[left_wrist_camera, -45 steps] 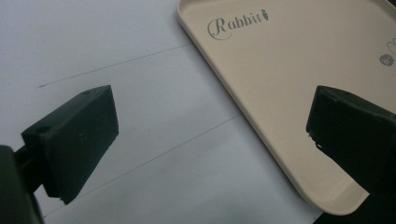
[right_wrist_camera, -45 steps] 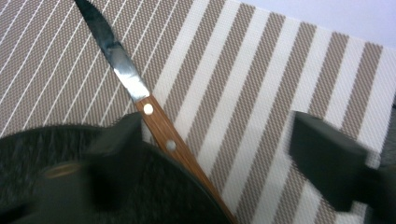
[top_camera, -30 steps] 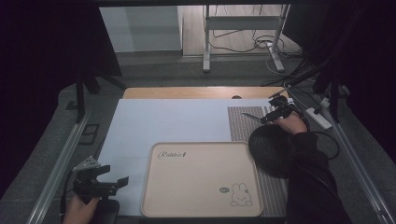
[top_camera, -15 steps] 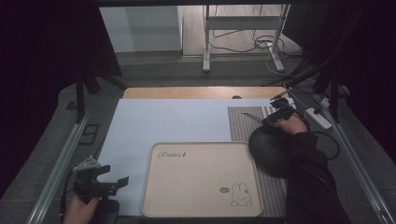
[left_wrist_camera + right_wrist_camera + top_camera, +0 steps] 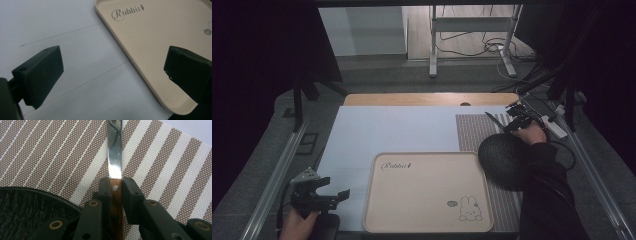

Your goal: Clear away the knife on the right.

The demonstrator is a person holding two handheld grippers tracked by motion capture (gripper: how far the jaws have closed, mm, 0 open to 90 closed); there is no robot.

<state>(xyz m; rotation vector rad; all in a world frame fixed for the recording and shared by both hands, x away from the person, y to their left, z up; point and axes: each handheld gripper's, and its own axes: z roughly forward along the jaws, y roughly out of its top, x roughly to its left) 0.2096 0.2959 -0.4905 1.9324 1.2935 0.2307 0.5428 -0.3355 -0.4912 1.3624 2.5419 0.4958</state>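
A knife (image 5: 114,147) with a steel blade and a wooden handle (image 5: 115,195) lies over the striped placemat (image 5: 162,162). My right gripper (image 5: 115,186) has just been closing and its pads now press on the handle from both sides. In the high view that gripper (image 5: 517,120) is at the mat's far right, with the knife (image 5: 492,119) pointing left from it. A black plate (image 5: 504,160) sits just nearer on the mat. My left gripper (image 5: 339,196) stands open at the near left, beside the beige rabbit tray (image 5: 427,192), nothing between its jaws (image 5: 112,67).
The pale blue table top (image 5: 402,130) stretches between both hands. The tray's corner (image 5: 155,37) reaches under the left gripper's right jaw. The black plate's rim (image 5: 25,210) lies close to the left of the right gripper. A power strip (image 5: 557,127) lies off the table's right edge.
The right gripper has shifted slightly to the right at the mat's far edge and its jaws have come together on the knife handle. The left gripper has not moved.
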